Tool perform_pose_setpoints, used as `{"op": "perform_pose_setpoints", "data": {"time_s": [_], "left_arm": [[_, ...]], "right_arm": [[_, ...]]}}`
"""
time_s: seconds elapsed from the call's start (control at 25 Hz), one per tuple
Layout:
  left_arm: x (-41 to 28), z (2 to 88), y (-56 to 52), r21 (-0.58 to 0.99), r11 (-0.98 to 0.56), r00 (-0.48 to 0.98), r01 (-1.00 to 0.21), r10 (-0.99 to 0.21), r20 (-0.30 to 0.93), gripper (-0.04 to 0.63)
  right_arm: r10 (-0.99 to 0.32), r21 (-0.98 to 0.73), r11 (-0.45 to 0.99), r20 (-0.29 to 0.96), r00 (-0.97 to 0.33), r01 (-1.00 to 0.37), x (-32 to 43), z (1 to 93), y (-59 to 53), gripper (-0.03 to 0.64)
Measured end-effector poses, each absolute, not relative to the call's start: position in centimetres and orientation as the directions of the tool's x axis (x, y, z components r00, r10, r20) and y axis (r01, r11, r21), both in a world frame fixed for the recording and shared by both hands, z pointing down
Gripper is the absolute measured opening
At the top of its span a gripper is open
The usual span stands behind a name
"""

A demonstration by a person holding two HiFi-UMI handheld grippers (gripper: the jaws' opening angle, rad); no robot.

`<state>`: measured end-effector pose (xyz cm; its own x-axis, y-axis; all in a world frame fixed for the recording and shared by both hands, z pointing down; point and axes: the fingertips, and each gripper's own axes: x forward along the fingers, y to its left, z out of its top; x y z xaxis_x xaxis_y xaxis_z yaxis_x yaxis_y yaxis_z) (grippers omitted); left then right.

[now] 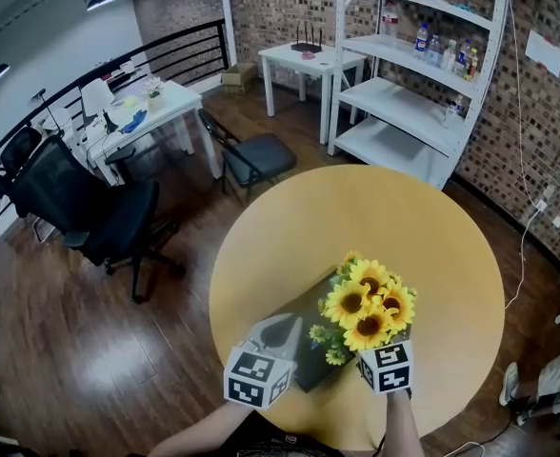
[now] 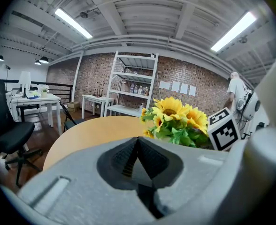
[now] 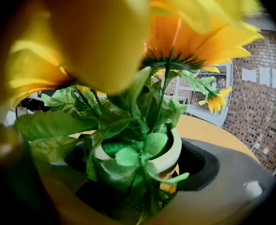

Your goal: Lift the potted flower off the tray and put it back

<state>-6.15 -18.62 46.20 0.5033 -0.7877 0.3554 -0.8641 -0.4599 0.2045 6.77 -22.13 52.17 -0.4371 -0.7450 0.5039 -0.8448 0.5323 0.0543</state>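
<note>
Grippers first: I have two, one in each hand. The fingers of my right gripper [image 3: 140, 170] are closed round the one potted flower [image 1: 366, 305], one finger on each side of its pot [image 3: 172, 154]. The fingers of my left gripper [image 2: 139, 153] are pressed together with nothing in them. It sits just left of the flowers, over the one tray [image 1: 309, 369].

The pot is small, round and cream. It has green stuff inside, and floppy green leaves hang over its rim. From above I count four big yellow blooms with dark middles, and a few little ones low on the left. The flower is over the right end of the dark tray. I cannot tell if the pot's bottom touches the tray.

The tray lies on one round yellow table [image 1: 432, 246], close to the edge by me. Past the tray and to the right there is lots of open table top, out to the far edge.

Farther off on the dark floor are two chairs, a black chair [image 1: 99, 217] and a folding chair [image 1: 256, 157]. There are two white tables, a long desk [image 1: 151, 110] and a small table [image 1: 309, 60]. One tall white shelf [image 1: 404, 98] stands by a brick wall [image 1: 537, 131].
</note>
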Motion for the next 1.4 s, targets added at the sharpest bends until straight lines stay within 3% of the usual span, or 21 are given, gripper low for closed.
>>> {"op": "perform_pose_setpoints", "data": {"time_s": [0.72,1.4], "left_arm": [[-6.2,47.6,-20.0,0.204,-0.508,0.546,-0.837,-0.75,0.373,0.003],[-5.0,48.8,-20.5,0.207,-0.52,0.557,-0.829,-0.73,0.396,0.003]], "right_arm": [[-0.651,0.043,0.567,0.634,-0.416,-0.822,4.7,60.3,-25.2,0.512],[-0.596,0.022,0.597,0.681,-0.425,-0.802,3.9,63.4,-25.7,0.512]]}}
